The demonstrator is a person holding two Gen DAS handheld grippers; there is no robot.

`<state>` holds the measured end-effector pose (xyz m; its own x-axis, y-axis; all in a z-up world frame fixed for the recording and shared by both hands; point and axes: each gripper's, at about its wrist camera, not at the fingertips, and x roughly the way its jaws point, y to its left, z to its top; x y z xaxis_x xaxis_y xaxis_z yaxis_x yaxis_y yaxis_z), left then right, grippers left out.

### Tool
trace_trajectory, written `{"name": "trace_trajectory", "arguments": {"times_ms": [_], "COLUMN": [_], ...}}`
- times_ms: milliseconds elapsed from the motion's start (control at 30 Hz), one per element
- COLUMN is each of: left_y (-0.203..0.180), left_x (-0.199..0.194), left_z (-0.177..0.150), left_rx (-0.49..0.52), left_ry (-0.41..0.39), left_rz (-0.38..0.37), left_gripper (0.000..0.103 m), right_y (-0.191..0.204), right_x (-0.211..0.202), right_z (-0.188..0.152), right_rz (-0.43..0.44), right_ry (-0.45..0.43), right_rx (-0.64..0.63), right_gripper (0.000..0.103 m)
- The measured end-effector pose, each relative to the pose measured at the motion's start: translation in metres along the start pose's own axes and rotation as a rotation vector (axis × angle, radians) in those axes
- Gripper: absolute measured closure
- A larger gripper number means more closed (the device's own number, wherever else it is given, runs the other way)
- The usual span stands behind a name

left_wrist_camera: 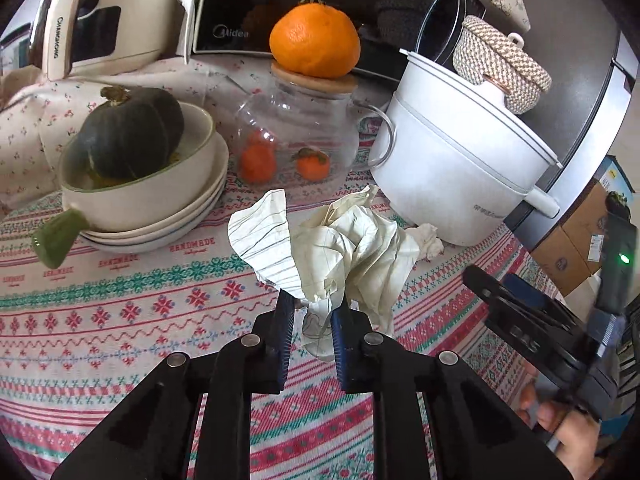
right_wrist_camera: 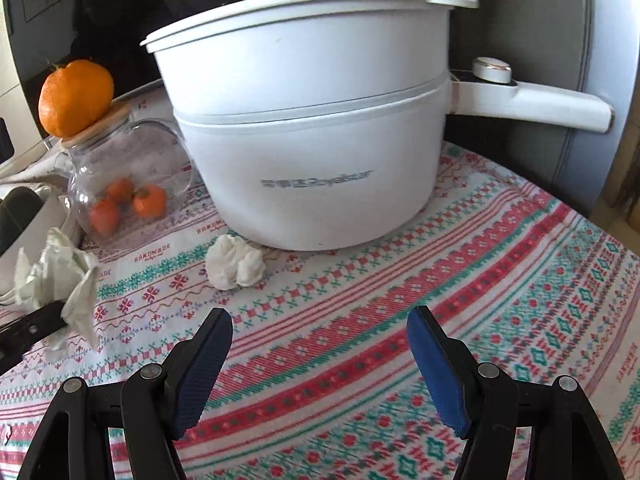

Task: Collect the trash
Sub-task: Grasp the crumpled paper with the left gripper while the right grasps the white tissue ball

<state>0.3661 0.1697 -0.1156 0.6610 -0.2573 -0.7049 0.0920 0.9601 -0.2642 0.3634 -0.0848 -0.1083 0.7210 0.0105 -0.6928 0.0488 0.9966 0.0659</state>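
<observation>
A big crumpled sheet of lined paper (left_wrist_camera: 344, 248) stands up off the patterned tablecloth (left_wrist_camera: 120, 320). My left gripper (left_wrist_camera: 314, 304) is shut on its lower edge, with the blue pads pinching the paper. The same paper (right_wrist_camera: 56, 276) shows at the left edge of the right wrist view, with the left gripper's black finger under it. A small white tissue wad (right_wrist_camera: 236, 262) lies on the cloth against the foot of the white pot (right_wrist_camera: 312, 128). My right gripper (right_wrist_camera: 320, 320) is open, short of the wad and slightly to its right, nothing between its pads. The wad (left_wrist_camera: 428, 240) also shows beside the pot.
A glass jar (left_wrist_camera: 296, 136) with an orange (left_wrist_camera: 314, 40) on its lid stands behind the paper. Stacked bowls (left_wrist_camera: 152, 200) with a dark squash sit at the left. The white pot (left_wrist_camera: 460, 160) carries a woven basket (left_wrist_camera: 500, 64). Appliances line the back. A hand (left_wrist_camera: 568, 432) holds the right gripper.
</observation>
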Motion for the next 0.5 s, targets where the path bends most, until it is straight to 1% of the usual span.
{"name": "trace_trajectory", "arguments": {"times_ms": [100, 233, 333, 400, 467, 500], "left_y": [0.007, 0.016, 0.027, 0.035, 0.040, 0.042], "left_x": [-0.017, -0.023, -0.020, -0.016, -0.012, -0.011], "left_z": [-0.007, -0.010, -0.015, -0.018, -0.019, -0.021], "left_rx": [0.014, 0.002, -0.020, -0.039, -0.051, -0.056], "left_ry": [-0.021, -0.026, -0.015, -0.004, 0.005, 0.009], "left_rz": [-0.003, -0.002, 0.003, 0.003, 0.007, 0.009], "left_gripper": [0.084, 0.084, 0.084, 0.084, 0.084, 0.084], "right_y": [0.026, 0.052, 0.058, 0.061, 0.063, 0.063], "right_x": [0.020, 0.050, 0.069, 0.080, 0.089, 0.093], "right_z": [0.003, 0.010, 0.011, 0.011, 0.010, 0.011], "right_rz": [-0.012, -0.040, -0.075, -0.086, -0.101, -0.106], "right_ry": [0.012, 0.054, 0.076, 0.087, 0.096, 0.111], "right_rx": [-0.011, -0.002, 0.031, 0.038, 0.032, 0.037], "right_gripper": [0.026, 0.027, 0.031, 0.035, 0.042, 0.042]}}
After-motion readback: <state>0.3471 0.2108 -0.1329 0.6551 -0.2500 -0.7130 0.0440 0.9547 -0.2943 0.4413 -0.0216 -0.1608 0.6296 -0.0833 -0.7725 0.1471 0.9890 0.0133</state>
